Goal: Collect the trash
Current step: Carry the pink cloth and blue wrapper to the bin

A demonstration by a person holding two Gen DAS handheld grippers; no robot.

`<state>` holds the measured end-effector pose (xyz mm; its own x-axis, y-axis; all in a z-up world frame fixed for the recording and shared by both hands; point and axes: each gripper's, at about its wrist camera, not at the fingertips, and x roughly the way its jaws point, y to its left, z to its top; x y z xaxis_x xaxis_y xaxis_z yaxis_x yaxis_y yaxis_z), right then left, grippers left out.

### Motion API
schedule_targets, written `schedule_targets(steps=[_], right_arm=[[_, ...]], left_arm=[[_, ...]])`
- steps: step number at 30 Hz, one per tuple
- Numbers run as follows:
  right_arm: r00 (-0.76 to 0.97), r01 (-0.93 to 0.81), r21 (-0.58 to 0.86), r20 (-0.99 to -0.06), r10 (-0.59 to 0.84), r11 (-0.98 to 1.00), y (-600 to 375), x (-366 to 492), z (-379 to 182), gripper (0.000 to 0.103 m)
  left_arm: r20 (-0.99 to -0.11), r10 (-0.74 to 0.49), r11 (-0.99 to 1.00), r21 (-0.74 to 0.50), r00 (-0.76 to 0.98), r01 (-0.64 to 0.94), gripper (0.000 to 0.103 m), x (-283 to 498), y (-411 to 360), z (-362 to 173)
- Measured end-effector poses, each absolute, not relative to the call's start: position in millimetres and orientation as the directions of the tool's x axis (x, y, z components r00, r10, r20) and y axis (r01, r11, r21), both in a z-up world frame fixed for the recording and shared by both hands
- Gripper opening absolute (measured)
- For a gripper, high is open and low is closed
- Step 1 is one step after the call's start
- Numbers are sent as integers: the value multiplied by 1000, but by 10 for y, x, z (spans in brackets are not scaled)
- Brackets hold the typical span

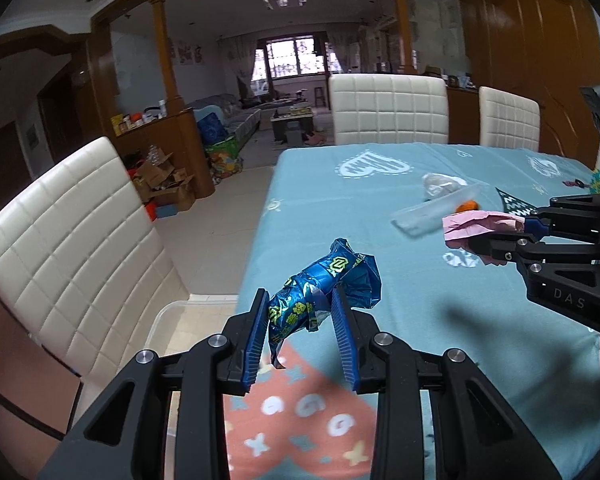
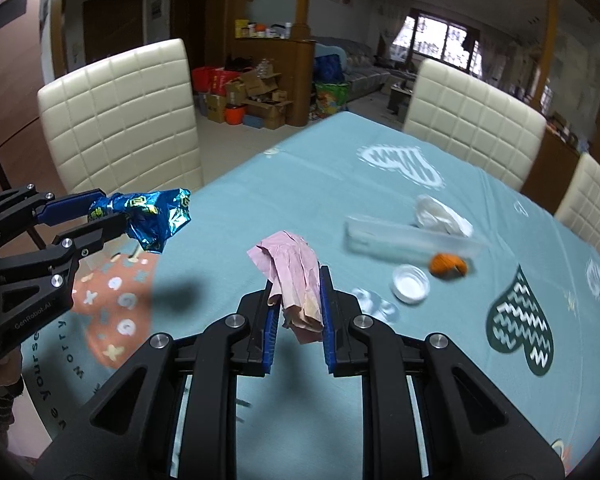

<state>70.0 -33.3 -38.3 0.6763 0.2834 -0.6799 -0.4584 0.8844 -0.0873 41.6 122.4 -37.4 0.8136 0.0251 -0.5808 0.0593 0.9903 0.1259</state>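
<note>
My left gripper (image 1: 300, 300) is shut on a crumpled blue foil wrapper (image 1: 324, 280), held above the near left corner of the table; the right wrist view shows that gripper (image 2: 104, 206) and the wrapper (image 2: 156, 216) at the left. My right gripper (image 2: 296, 280) is shut on a crumpled pink paper (image 2: 292, 272), lifted over the blue tablecloth (image 2: 300, 184). The left wrist view shows it (image 1: 496, 236) at the right with the pink paper (image 1: 476, 226). On the cloth lie a white tissue (image 2: 440, 212), an orange peel (image 2: 446, 265), a white cap (image 2: 410, 283) and a clear plastic piece (image 2: 374, 302).
A clear plastic tray (image 2: 404, 240) lies beside the tissue. Cream padded chairs (image 2: 124, 116) (image 2: 472, 120) stand around the table. A clear bin rim (image 1: 168, 312) shows below the table's left edge. Cardboard boxes (image 2: 256, 96) clutter the floor beyond.
</note>
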Motion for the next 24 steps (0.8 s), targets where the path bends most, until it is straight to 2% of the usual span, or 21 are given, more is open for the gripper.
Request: schedule_targets(steps=[24], right_arm=[[633, -596, -142, -688, 354, 790, 691, 793, -399, 20]], left_arm=[[-571, 216, 976, 151, 792, -157, 32, 380, 2066, -493]])
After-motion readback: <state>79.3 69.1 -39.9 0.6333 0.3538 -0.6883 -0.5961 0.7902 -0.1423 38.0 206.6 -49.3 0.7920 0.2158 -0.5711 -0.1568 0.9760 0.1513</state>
